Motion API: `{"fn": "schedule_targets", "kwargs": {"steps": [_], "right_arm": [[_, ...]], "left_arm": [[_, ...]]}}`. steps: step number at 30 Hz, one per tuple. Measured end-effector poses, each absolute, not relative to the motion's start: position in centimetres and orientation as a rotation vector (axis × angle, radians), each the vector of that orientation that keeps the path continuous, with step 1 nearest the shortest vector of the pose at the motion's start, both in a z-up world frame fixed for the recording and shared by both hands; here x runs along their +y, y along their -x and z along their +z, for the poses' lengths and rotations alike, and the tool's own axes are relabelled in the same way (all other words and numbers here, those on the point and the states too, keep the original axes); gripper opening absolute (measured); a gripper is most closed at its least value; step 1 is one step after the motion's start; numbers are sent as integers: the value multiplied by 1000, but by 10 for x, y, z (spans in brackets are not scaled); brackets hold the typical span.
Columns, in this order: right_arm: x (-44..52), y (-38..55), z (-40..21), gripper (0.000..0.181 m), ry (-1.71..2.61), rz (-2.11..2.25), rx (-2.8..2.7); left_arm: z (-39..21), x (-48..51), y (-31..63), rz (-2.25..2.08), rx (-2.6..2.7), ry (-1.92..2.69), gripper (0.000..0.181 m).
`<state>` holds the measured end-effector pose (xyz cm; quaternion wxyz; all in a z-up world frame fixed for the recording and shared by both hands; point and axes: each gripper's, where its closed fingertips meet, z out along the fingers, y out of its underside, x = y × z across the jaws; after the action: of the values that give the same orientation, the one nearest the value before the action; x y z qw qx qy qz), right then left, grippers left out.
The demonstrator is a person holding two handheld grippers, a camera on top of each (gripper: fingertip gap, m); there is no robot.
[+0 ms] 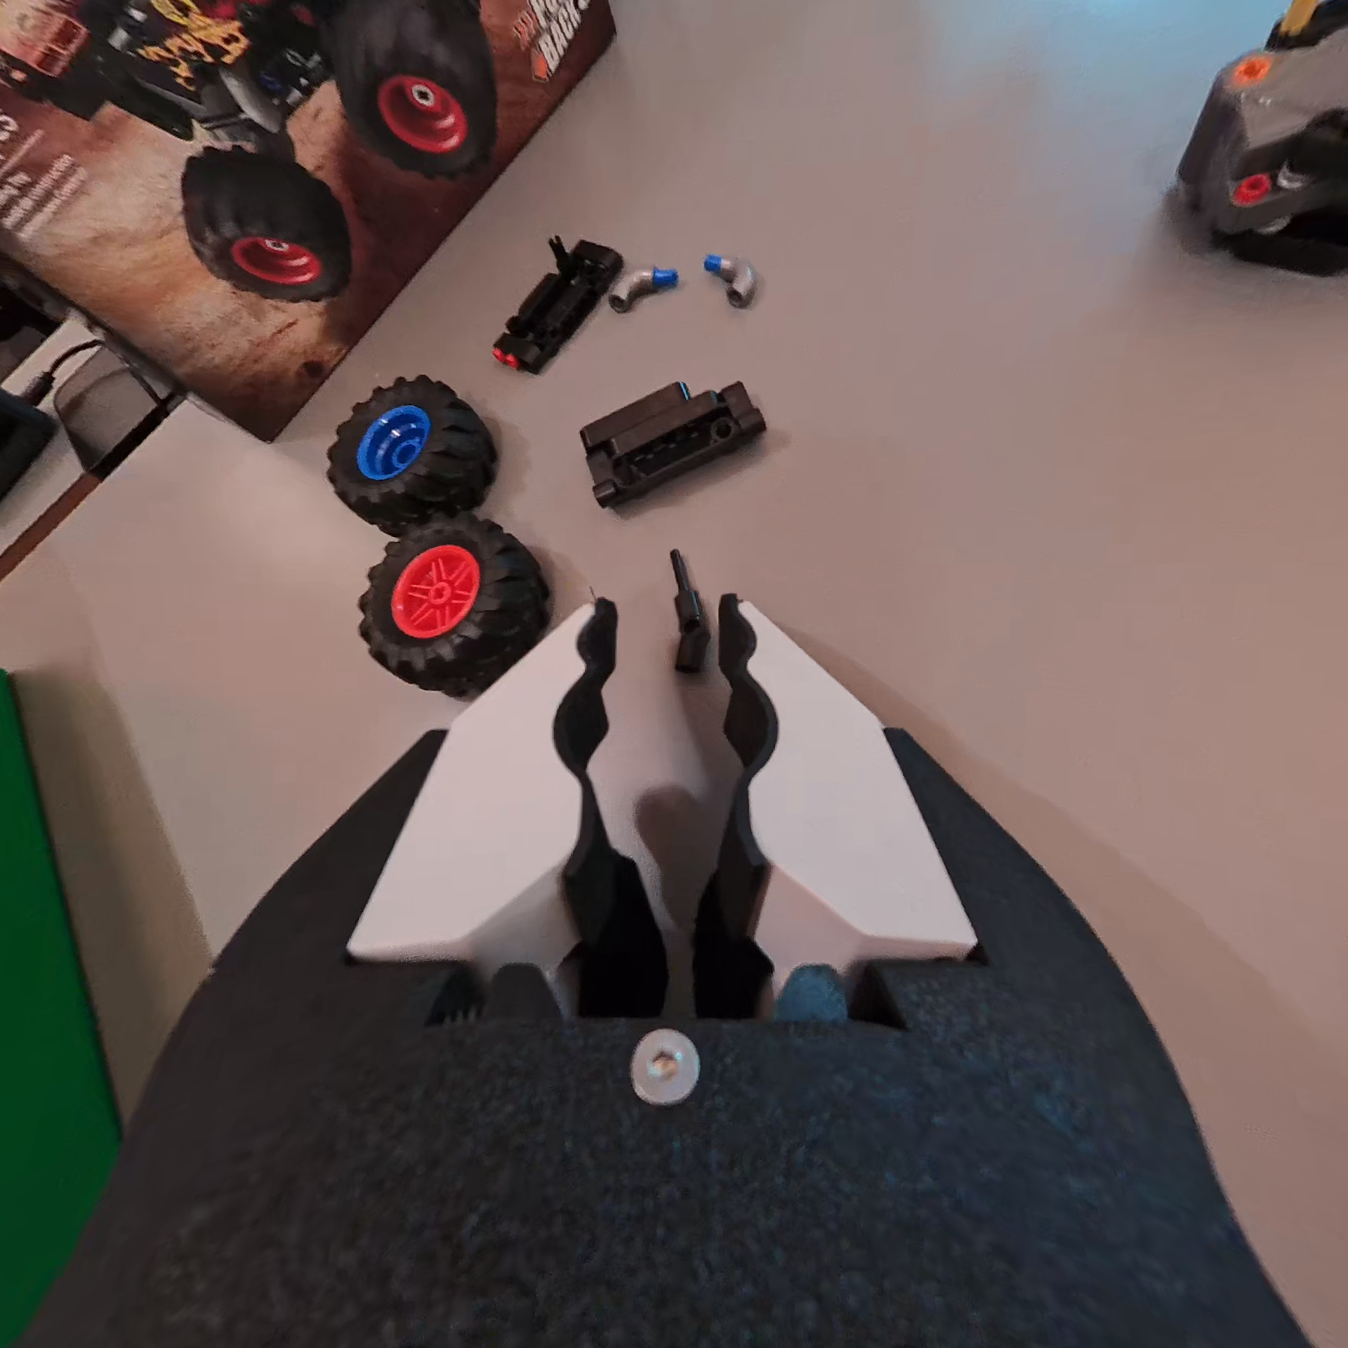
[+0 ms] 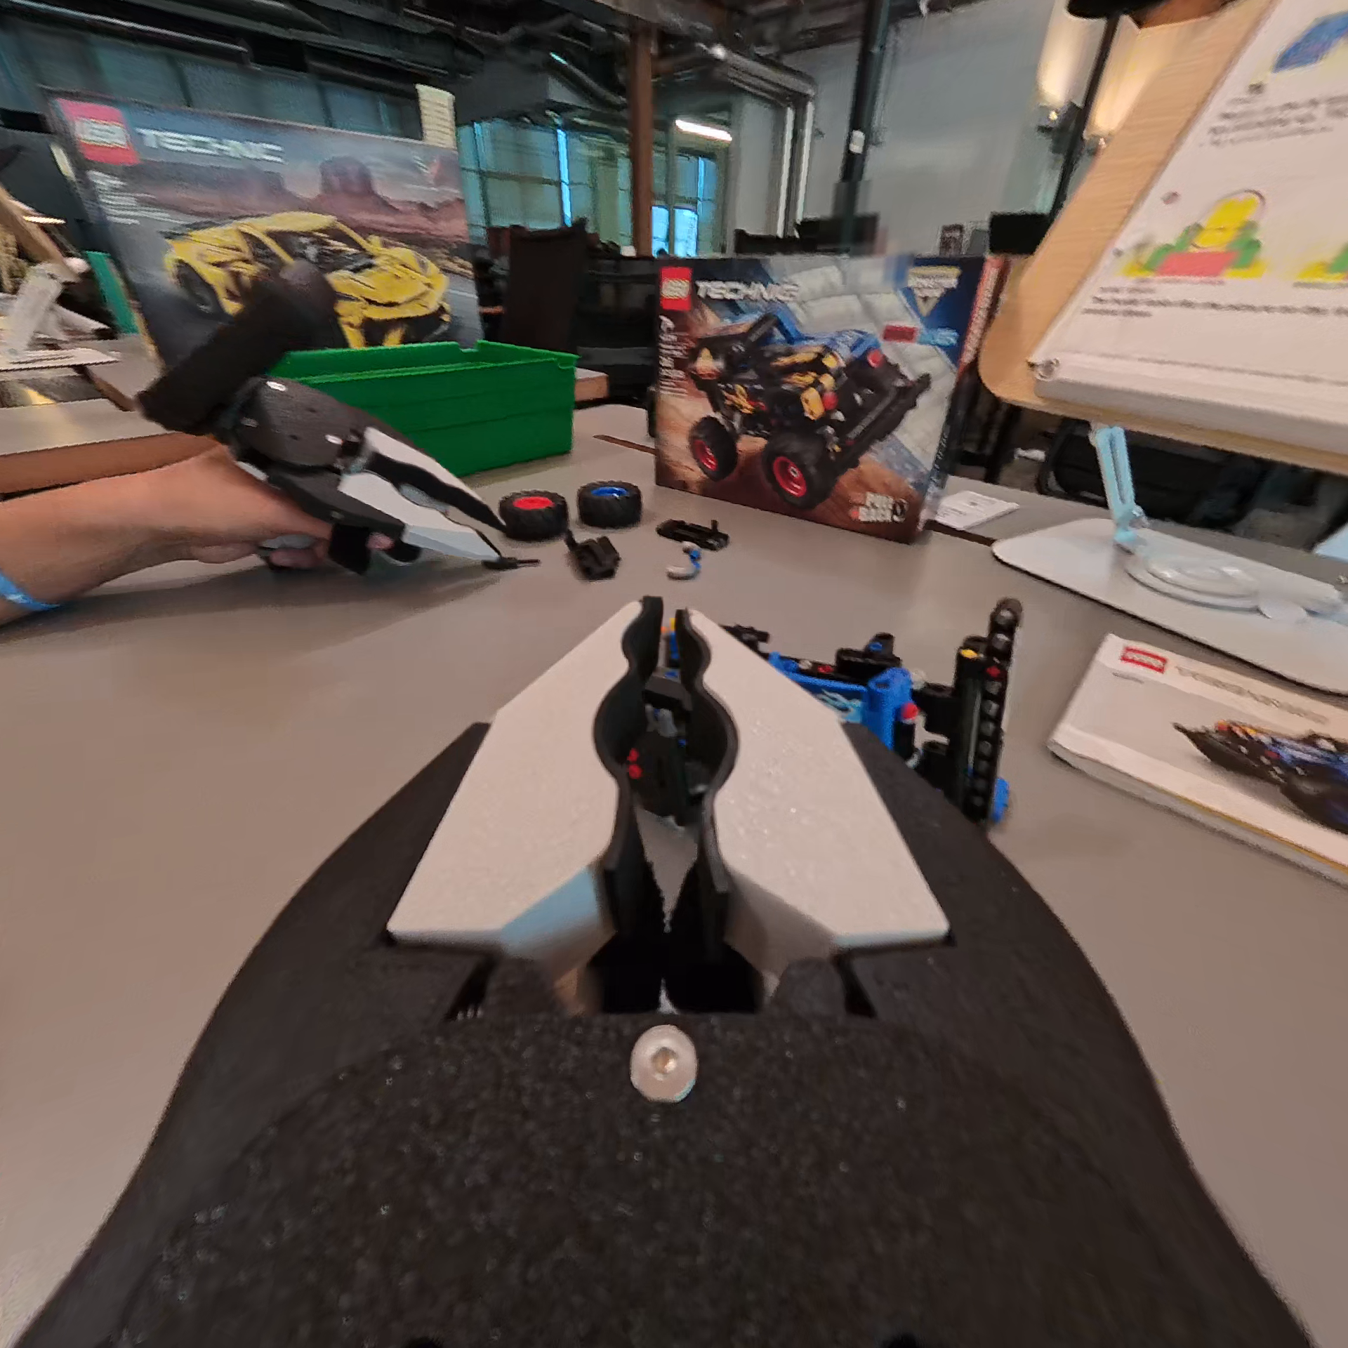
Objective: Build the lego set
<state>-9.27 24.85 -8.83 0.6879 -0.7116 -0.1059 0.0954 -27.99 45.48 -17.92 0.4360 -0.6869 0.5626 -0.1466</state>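
Left hand-held gripper (image 1: pixel 667 609) spread open on grey table (image 1: pixel 1021 583), small black pin-connector (image 1: pixel 687 620) between tips, beside red-hubbed wheel (image 1: pixel 452 602). Right hand-held gripper (image 2: pixel 662 613) clamped narrow on blue-black brick chassis (image 2: pixel 897 700).

Open grey table (image 1: pixel 985 510): clear passage on the right side, between the loose parts and the far-right dark model (image 1: pixel 1269 160). Left side blocked by two wheels, red-hubbed (image 1: pixel 452 602) and blue-hubbed (image 1: pixel 408 452), touching each other. Ahead: small black pin (image 1: pixel 687 620) lay between the parted fingers of the left gripper (image 1: pixel 667 605); black block (image 1: pixel 671 441) beyond it. Far left: toy box (image 1: pixel 219 182) walled the edge.
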Motion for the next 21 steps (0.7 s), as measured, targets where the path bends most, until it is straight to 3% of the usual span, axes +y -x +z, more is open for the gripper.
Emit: {"fn": "schedule_targets", "kwargs": {"steps": [9, 21], "right_arm": [[250, 59, -82, 9, 1549, 238, -55], [248, 26, -72, 38, 1432, 315, 118]], "left_arm": [[-152, 459, 279, -339, 1291, 1552, 37], [-128, 430, 270, -435, 1306, 1380, 14]]}}
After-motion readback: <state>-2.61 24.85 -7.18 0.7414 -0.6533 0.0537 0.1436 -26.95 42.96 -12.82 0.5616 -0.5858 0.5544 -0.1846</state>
